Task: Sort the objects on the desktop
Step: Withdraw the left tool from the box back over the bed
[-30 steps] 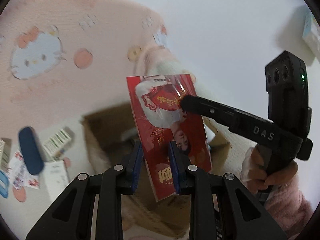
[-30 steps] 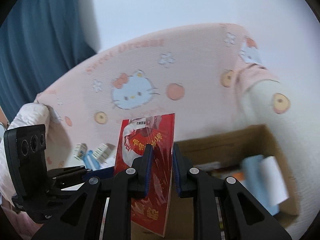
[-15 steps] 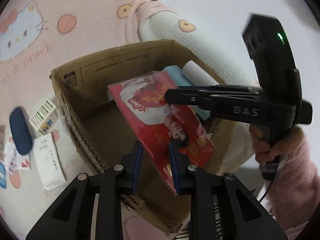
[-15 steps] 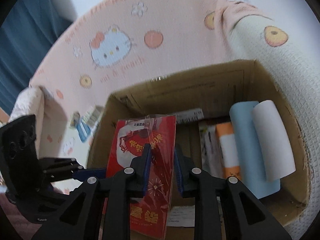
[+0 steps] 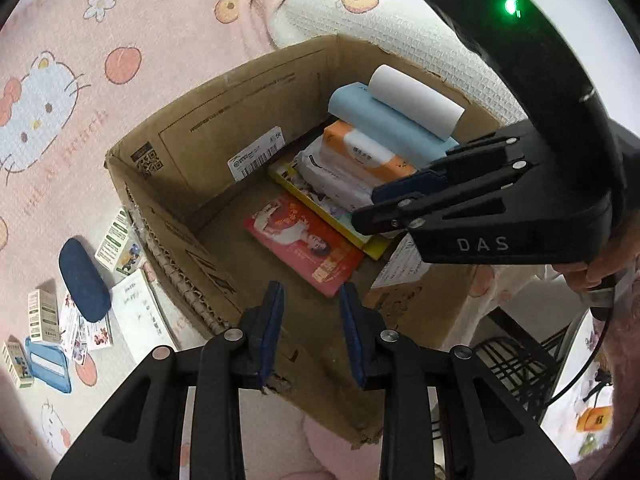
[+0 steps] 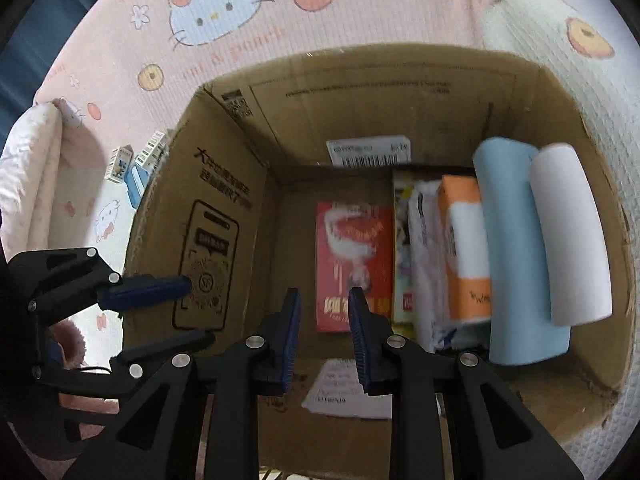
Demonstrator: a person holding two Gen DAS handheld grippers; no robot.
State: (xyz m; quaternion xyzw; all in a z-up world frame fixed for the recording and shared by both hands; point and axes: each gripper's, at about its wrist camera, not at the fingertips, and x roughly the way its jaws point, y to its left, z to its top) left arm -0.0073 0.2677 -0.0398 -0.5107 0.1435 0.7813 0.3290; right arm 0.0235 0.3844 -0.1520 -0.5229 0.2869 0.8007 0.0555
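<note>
Both tongs released and empty above the cardboard box (image 5: 256, 92): left tongs (image 5: 312, 300), right tongs (image 6: 324, 308); red packet (image 6: 354, 268) lies flat on the box floor, just beside the stacked tissue packs (image 6: 464, 248) and paper rolls (image 6: 568, 236).

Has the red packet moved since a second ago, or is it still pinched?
Yes. The red packet has dropped out of both grippers and lies flat on the floor of the cardboard box, beside the yellow book.
</note>
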